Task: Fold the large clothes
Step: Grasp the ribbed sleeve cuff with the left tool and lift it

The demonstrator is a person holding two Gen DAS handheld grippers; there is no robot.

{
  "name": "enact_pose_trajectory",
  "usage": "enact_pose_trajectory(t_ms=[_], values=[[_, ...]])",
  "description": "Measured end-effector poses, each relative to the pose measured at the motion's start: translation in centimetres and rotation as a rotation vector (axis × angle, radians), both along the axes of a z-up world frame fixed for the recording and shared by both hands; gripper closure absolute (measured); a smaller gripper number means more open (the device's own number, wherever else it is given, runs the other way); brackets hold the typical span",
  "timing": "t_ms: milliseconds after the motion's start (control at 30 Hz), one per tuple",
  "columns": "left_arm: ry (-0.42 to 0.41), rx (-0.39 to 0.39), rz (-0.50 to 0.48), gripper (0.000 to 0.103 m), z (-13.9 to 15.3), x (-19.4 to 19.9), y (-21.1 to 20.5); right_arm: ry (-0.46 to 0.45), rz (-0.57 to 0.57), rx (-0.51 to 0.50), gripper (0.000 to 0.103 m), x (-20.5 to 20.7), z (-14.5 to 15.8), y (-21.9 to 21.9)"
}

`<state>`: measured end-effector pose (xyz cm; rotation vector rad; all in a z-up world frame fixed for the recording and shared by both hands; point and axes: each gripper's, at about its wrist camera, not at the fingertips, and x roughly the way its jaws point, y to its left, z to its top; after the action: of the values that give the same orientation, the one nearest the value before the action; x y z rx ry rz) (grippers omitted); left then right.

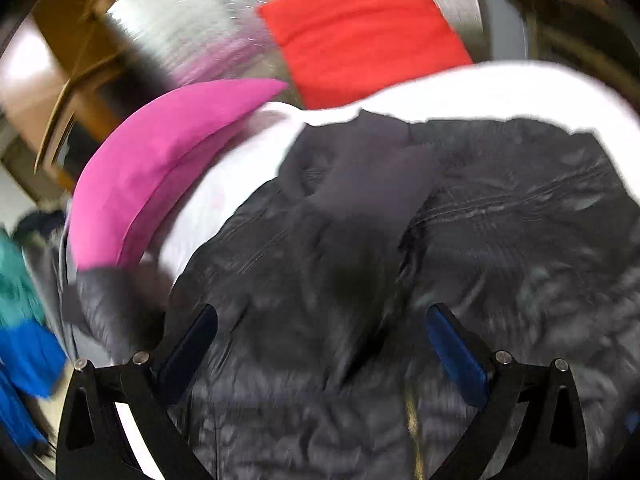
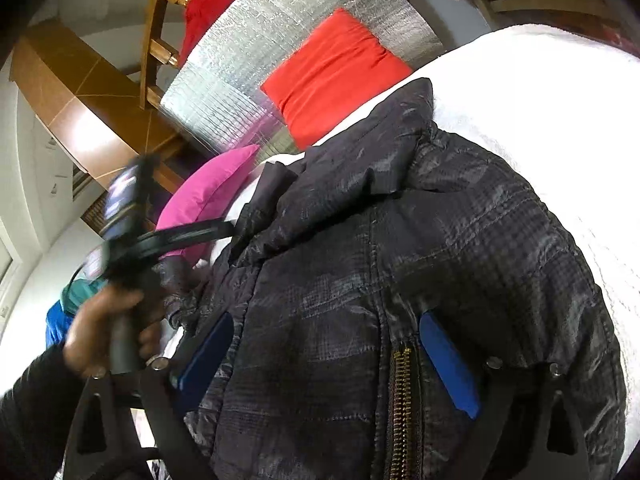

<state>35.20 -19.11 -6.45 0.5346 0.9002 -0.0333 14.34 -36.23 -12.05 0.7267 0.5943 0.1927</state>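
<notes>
Your dark puffer jacket (image 2: 400,248) lies spread on the white blanket (image 2: 560,120), collar end toward the red cushion (image 2: 336,76) and the pink pillow (image 2: 208,196) just beside its left shoulder; both tools hang over it with nothing caught; your right gripper (image 2: 324,364) has its blue pads (image 2: 448,364) spread wide either side of the brass zipper (image 2: 402,400), and your left gripper (image 1: 320,356) is spread just as wide over the quilted body; the left view is smeared, so exactly where that gripper sits over the cloth is hard to tell; the shell looks slick and puffy, so a shallow pinch would likely slide off or lift only the top layer, leaving the fold lopsided; closing across the zipper teeth could snag the pads; the sleeve (image 1: 108,304) trails off the blanket's edge at the left and may drag or bunch when you lift; the pillow sits close enough to be swept along; your left hand (image 2: 108,328) moving fast risks a mistimed grab
</notes>
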Motion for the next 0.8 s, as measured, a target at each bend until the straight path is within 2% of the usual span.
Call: enact_pose_trajectory(t_ms=[67, 100, 133, 167, 200, 233, 267, 300, 367, 467, 600, 667, 800], values=[[0.004, 0.109, 0.02, 0.0, -2.3, 2.1, -0.8, -0.003, 0.002, 0.0, 0.007, 0.0, 0.0, 0.0], [0.0, 0.131, 0.046, 0.0, -2.9, 2.6, -0.2, -0.004, 0.003, 0.0, 0.007, 0.0, 0.0, 0.0], [-0.009, 0.108, 0.061, 0.003, -2.9, 2.4, 0.5, -0.005, 0.004, 0.0, 0.007, 0.0, 0.0, 0.0], [-0.022, 0.062, 0.08, 0.016, -2.4, 2.5, 1.4, -0.005, 0.005, 0.0, 0.007, 0.0, 0.0, 0.0], [-0.012, -0.037, 0.103, 0.026, -1.8, 2.7, 2.8, -0.006, 0.006, 0.0, 0.007, 0.1, 0.0, 0.0], [0.005, -0.106, 0.119, 0.05, -1.3, 2.4, 4.0, -0.005, 0.007, 0.0, 0.007, 0.2, -0.1, -0.1], [0.019, -0.185, 0.147, 0.06, -0.8, 2.1, 5.1, -0.004, 0.007, -0.003, 0.007, 0.2, -0.1, -0.1], [0.023, -0.274, 0.195, 0.061, -0.5, 1.4, 6.9, -0.004, 0.007, -0.005, 0.007, 0.2, -0.1, 0.0], [0.022, -0.389, 0.253, 0.06, -0.4, 0.4, 9.9, -0.005, 0.006, -0.006, 0.007, 0.1, -0.2, -0.1], [0.049, -0.501, 0.293, 0.056, -1.1, -1.1, 12.9, -0.006, 0.006, -0.011, 0.007, 0.0, -0.2, -0.1], [0.062, -0.525, 0.3, 0.046, -1.5, -2.1, 14.2, -0.004, 0.004, -0.02, 0.007, -0.1, -0.1, 0.1], [0.07, -0.549, 0.311, 0.032, -1.4, -2.2, 14.9, -0.004, 0.003, -0.022, 0.007, -0.1, -0.1, 0.1], [0.069, -0.596, 0.321, 0.029, -1.6, -0.9, 16.4, -0.002, 0.001, -0.03, 0.007, -0.1, 0.0, 0.3]])
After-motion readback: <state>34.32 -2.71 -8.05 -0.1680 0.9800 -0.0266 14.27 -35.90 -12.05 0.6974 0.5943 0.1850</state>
